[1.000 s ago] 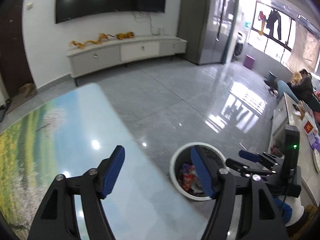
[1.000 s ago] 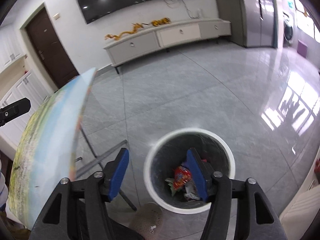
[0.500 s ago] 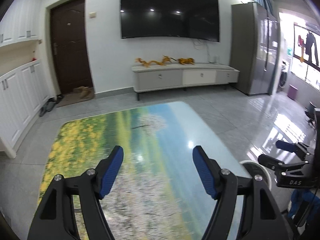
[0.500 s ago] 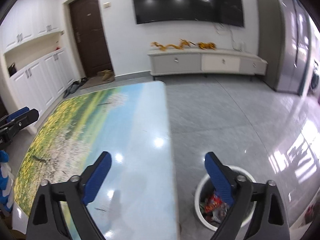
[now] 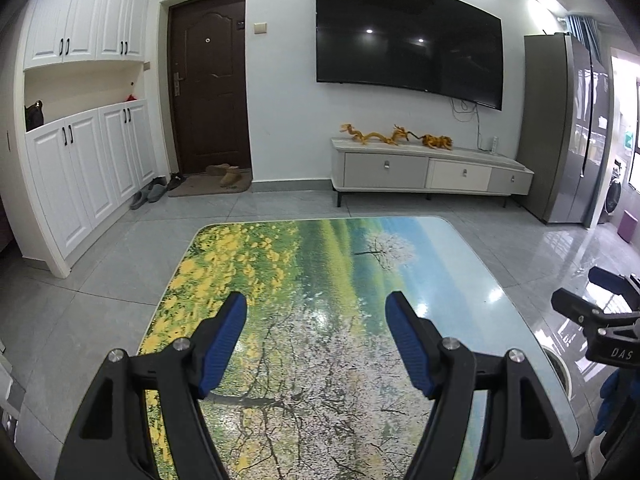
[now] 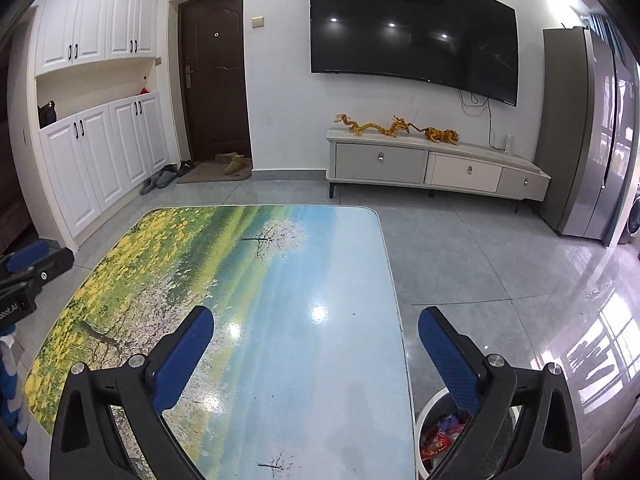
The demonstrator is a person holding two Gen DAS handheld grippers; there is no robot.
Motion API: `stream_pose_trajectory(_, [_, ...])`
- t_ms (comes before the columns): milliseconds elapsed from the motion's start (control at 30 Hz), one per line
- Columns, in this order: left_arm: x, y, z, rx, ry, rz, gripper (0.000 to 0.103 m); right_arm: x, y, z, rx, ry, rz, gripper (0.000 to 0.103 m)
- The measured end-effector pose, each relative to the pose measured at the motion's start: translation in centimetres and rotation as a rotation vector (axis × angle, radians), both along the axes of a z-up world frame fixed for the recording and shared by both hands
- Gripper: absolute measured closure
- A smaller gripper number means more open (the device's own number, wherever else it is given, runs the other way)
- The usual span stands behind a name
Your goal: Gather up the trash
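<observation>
— What did you log, going left to right?

— First, my left gripper [image 5: 316,340]: jaws parted, nothing between the blue pads [image 5: 224,340], hanging over the table [image 5: 320,264] with its printed scene of yellow flowers and a white tree. The tabletop carried nothing.

— And beyond it?

— White cupboards [image 5: 88,160] along the left wall, slippers [image 5: 148,196] on the floor by them, then a dark door [image 5: 208,92] with a mat [image 5: 208,186] and a pair of boots [image 5: 226,174]. A black television [image 5: 408,36] hung on the wall over a low cabinet [image 5: 428,174] that bore golden dragon figures [image 5: 394,138]. A grey fridge [image 5: 568,128] stood at the far right.

— Your other tool?

— My right gripper [image 6: 316,354]: released, its jaws had just been spreading wider, and nothing sat between them. It hung over the table's right edge.

— Where was the rubbish?

— In the bin [image 6: 424,412], white-rimmed, on the floor just beside the table's right side, low in the right view behind my right finger. Red and purple wrappers [image 6: 438,438] lay inside it. In the left view only a sliver of its rim showed.
</observation>
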State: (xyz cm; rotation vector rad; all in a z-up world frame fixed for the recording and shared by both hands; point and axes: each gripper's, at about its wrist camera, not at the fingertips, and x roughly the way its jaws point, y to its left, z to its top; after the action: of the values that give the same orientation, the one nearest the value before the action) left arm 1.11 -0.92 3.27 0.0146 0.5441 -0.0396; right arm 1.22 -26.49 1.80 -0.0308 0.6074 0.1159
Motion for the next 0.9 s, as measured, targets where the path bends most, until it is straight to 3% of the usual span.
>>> stream_pose_trajectory(300, [-1.5,-0.3,0.7,0.029,-0.048,0.029,0.030,-1.4,0.4,-0.5,-0.013,-0.014,-0.006,0.000])
stream_pose_trajectory(367, [-2.1,-0.4,0.9,0.038,-0.061,0.041,0.013,-1.7,0.2,-0.4,-0.010,-0.020,-0.009,0.000])
stream_pose_trajectory(567, [-3.4,-0.2,1.6,0.047,-0.110,0.067,0.000,-2.3,0.2,-0.4,-0.007,-0.020,-0.015,0.000])
stream_pose_trajectory(900, [-5.2,1.0,2.5,0.031,-0.136,0.114,0.000,-3.8,0.7,0.6,-0.017,-0.049,-0.032,0.000])
